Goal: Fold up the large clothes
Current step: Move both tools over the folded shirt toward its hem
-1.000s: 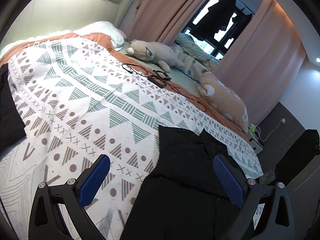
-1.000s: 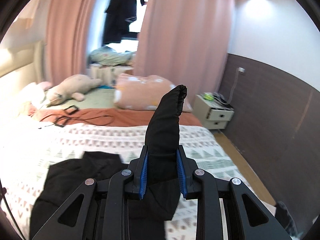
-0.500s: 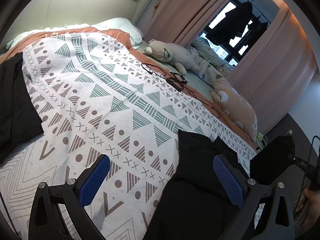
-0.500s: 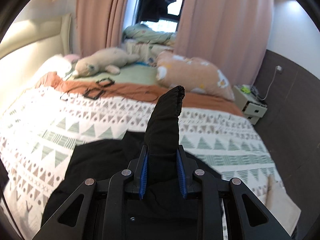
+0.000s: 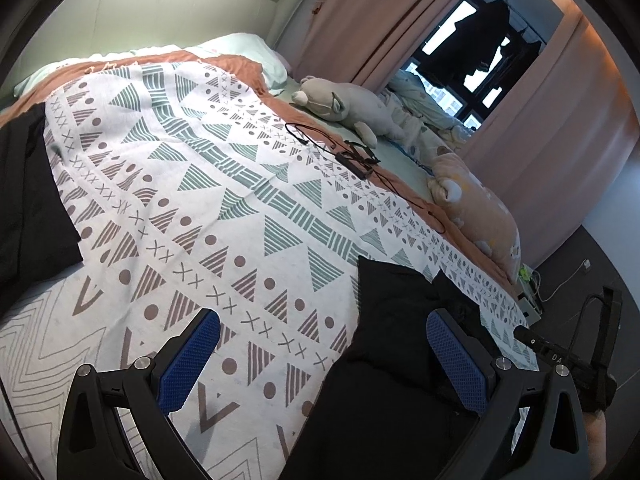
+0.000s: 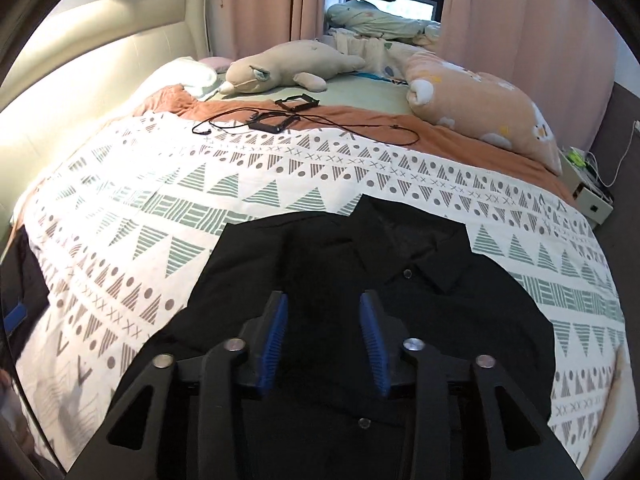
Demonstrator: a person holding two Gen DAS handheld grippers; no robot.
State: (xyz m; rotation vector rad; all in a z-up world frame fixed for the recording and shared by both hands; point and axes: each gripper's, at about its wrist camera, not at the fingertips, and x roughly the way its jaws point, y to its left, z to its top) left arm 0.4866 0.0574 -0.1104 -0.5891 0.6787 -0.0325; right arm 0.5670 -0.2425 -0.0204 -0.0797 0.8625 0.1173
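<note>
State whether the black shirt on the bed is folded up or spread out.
Partly folded: the black shirt lies flat on the patterned bedspread, collar and buttons up, with one side apparently turned in over the front. Right tongs open above it.

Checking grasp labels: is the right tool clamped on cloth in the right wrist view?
No: the right tool is open, its blue pads apart with nothing pinched between them, above the black shirt.

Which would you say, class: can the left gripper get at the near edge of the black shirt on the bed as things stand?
Probably yes. The left gripper is open and holds nothing, and the black shirt lies flat on the patterned blanket right beside its right finger, with nothing between them.
</note>
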